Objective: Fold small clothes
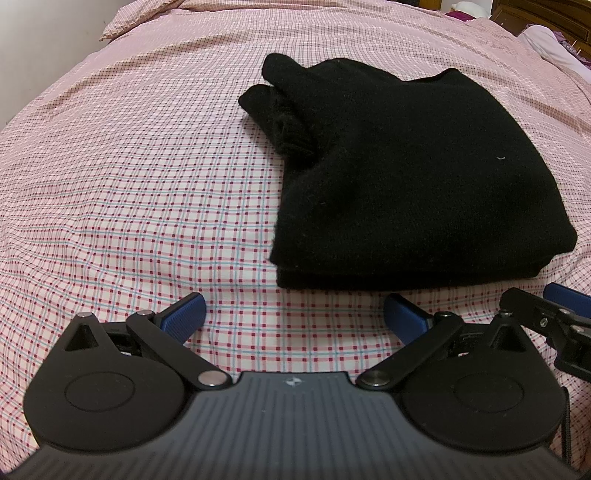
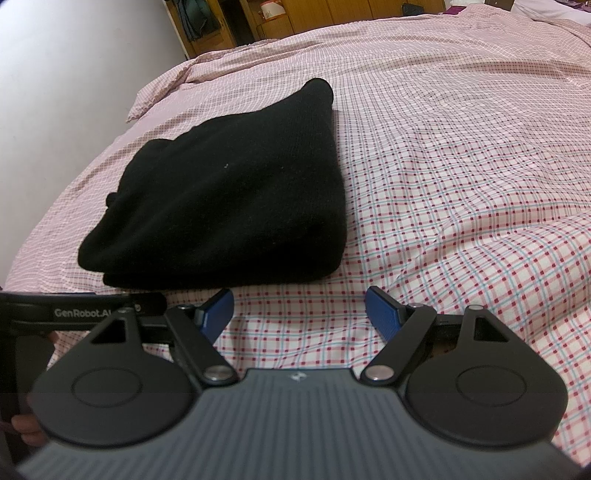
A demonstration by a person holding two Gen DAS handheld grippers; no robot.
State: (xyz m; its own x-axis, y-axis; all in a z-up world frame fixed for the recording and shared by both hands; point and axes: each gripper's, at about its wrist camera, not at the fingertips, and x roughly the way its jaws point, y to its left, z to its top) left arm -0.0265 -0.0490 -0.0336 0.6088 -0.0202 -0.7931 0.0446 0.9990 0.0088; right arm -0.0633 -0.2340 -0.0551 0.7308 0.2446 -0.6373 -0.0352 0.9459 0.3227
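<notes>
A black knitted garment (image 1: pixel 399 177) lies folded into a thick stack on the pink checked bedsheet (image 1: pixel 129 192). A cuffed sleeve end sticks out at its far left side. My left gripper (image 1: pixel 295 310) hovers just in front of the stack's near edge, its blue pads wide apart with only sheet between them. In the right wrist view the same folded garment (image 2: pixel 229 195) lies ahead and to the left. My right gripper (image 2: pixel 299 306) stands open beside the garment's near right corner, holding nothing.
The bedsheet (image 2: pixel 461 166) spreads wide to the right of the garment, with soft wrinkles. Wooden furniture (image 2: pixel 295 18) stands beyond the bed's far edge. The other gripper's frame (image 2: pixel 74 314) sits close at the left, and a hand (image 2: pixel 26 424) shows below it.
</notes>
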